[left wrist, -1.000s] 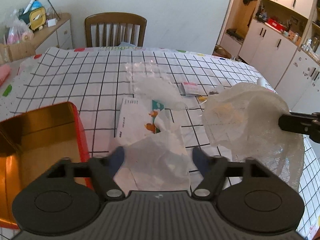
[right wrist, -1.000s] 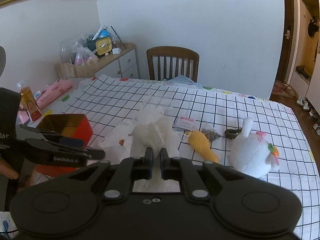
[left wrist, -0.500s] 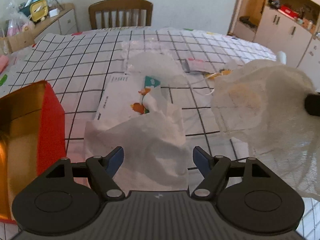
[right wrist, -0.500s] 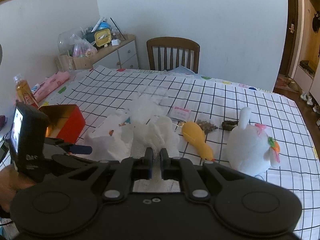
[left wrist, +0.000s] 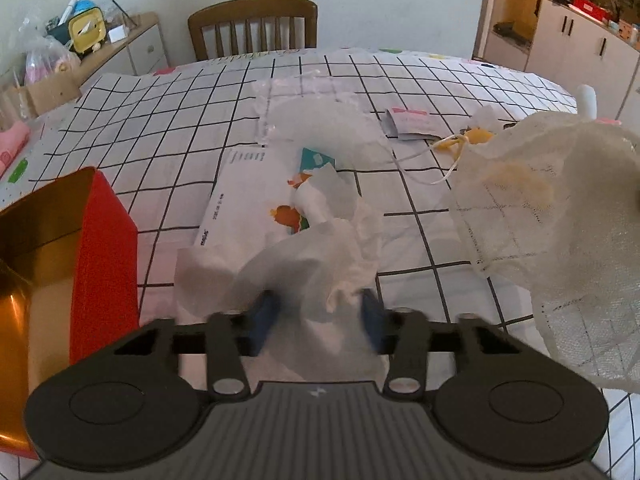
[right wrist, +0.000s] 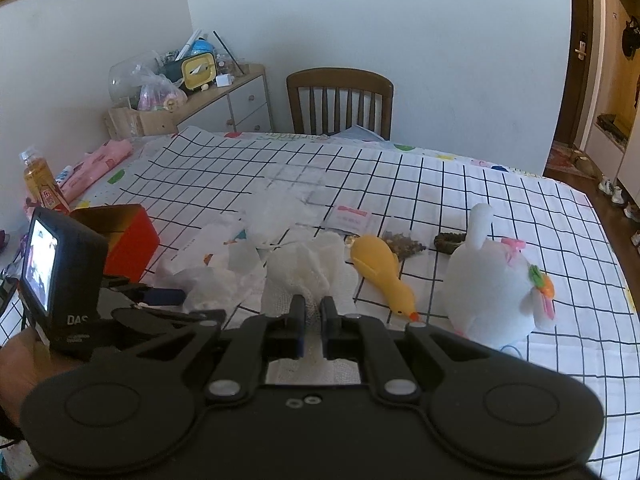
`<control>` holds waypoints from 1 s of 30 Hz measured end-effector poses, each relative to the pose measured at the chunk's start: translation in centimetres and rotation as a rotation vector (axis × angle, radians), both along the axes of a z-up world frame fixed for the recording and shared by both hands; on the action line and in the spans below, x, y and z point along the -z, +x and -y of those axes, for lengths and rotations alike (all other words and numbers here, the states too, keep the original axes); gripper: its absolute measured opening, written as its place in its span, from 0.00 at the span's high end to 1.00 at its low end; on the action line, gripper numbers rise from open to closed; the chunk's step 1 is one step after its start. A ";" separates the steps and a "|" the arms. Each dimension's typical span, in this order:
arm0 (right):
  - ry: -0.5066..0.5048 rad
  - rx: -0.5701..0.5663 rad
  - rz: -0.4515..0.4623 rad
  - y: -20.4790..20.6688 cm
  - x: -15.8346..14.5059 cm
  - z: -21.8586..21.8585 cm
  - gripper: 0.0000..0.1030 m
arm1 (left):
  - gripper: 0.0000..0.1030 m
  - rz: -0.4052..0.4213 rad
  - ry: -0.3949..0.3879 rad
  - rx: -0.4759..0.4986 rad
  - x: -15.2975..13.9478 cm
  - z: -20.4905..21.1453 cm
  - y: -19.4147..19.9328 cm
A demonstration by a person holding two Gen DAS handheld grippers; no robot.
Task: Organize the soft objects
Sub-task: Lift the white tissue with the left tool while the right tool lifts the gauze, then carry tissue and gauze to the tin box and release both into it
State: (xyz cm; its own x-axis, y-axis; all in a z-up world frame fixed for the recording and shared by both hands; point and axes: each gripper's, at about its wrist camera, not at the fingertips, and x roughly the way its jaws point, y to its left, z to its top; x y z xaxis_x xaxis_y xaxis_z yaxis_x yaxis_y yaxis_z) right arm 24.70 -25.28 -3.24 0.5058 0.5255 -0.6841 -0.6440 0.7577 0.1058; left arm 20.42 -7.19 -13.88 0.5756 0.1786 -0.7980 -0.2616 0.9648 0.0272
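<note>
My right gripper (right wrist: 312, 312) is shut on a white gauze cloth (right wrist: 308, 268) and holds it above the table; the cloth also hangs at the right of the left wrist view (left wrist: 560, 216). My left gripper (left wrist: 316, 320) is open, its blue fingertips (left wrist: 264, 316) on either side of a crumpled white plastic bag (left wrist: 320, 256) that lies on the checked tablecloth (left wrist: 168, 136). In the right wrist view the left gripper (right wrist: 160, 294) reaches into that bag (right wrist: 224, 276). A red tin with a gold inside (left wrist: 48, 248) stands at the left.
A yellow rubber chicken (right wrist: 380, 268) and a white plush rabbit (right wrist: 496, 288) lie at the right. A printed paper bag (left wrist: 256, 192), clear plastic wrappers (left wrist: 320, 120) and a small pink packet (left wrist: 412, 120) lie mid-table. A wooden chair (left wrist: 256, 24) stands behind.
My left gripper has moved forward and down, so its fingertips now sit around the crumpled plastic bag, and they have come closer together. My right gripper still holds the gauze cloth.
</note>
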 end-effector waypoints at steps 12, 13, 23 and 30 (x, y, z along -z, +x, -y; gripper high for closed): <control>0.007 0.008 0.020 -1.1 -0.7 -0.2 0.93 | 0.95 0.048 -0.033 0.020 -1.9 -2.1 -2.1; 0.010 0.009 0.022 -1.3 -0.8 -0.3 0.93 | 0.96 0.061 -0.033 0.025 -2.4 -2.2 -2.4; 0.071 -0.014 0.041 -3.3 -3.5 -1.5 0.93 | 0.96 0.168 -0.110 0.044 -8.6 -4.8 -5.8; 0.123 -0.072 0.052 -4.8 -5.7 -4.6 0.93 | 0.96 0.214 -0.120 0.039 -12.7 -7.1 -8.0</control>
State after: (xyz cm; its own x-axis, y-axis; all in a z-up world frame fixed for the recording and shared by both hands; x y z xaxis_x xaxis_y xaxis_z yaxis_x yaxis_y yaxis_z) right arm 19.91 -20.72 2.48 0.4968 0.6399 -0.5863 -0.7033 0.6926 0.1600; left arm 12.45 -0.06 -1.19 0.7387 0.0641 -0.6710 -0.2111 0.9674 -0.1400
